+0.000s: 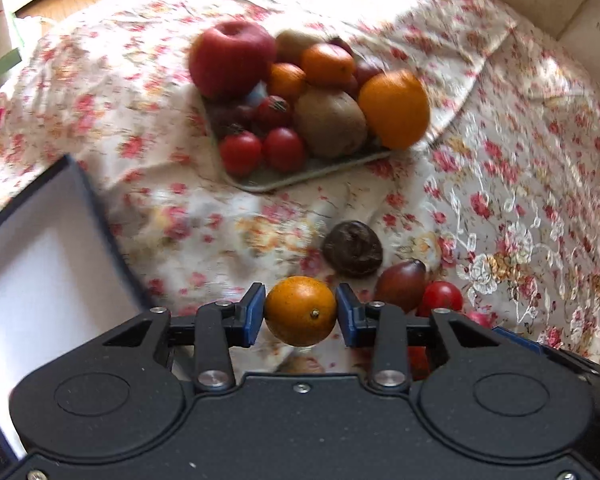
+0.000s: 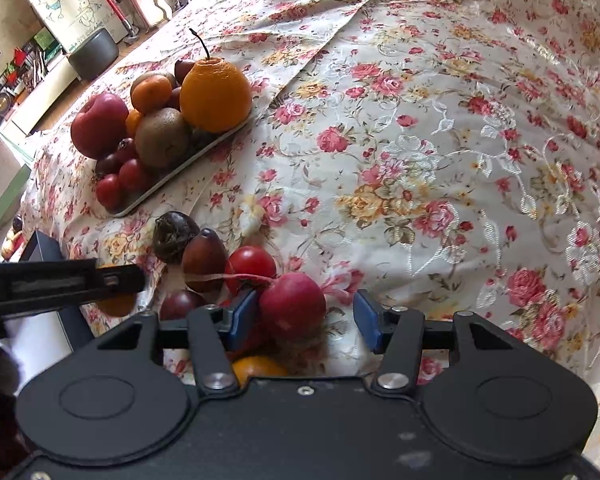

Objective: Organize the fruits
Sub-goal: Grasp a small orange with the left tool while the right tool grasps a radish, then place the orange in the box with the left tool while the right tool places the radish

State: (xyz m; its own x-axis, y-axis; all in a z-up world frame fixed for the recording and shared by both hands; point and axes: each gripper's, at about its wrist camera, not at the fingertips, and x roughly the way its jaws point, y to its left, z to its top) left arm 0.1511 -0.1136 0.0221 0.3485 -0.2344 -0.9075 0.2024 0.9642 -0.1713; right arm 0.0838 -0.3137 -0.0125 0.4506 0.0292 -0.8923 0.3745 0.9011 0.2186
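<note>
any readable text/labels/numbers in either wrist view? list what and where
No text can be read in full in either view.
Beige box at the top right of the left wrist view: faint grey letters, too blurred to quote.
White panel in the room behind, right wrist view: line drawings only, no legible words.
Shelf clutter beside it: too small to read.
Fruits, tray, both grippers: no labels visible.

We saw a sheeny, embroidered floral cloth [image 2: 420,152], matt black plastic gripper bodies with blue pads [image 1: 253,314] — silvery metal pins — a dimpled orange [image 1: 300,311], and a wrinkled dark fruit [image 1: 353,249].
</note>
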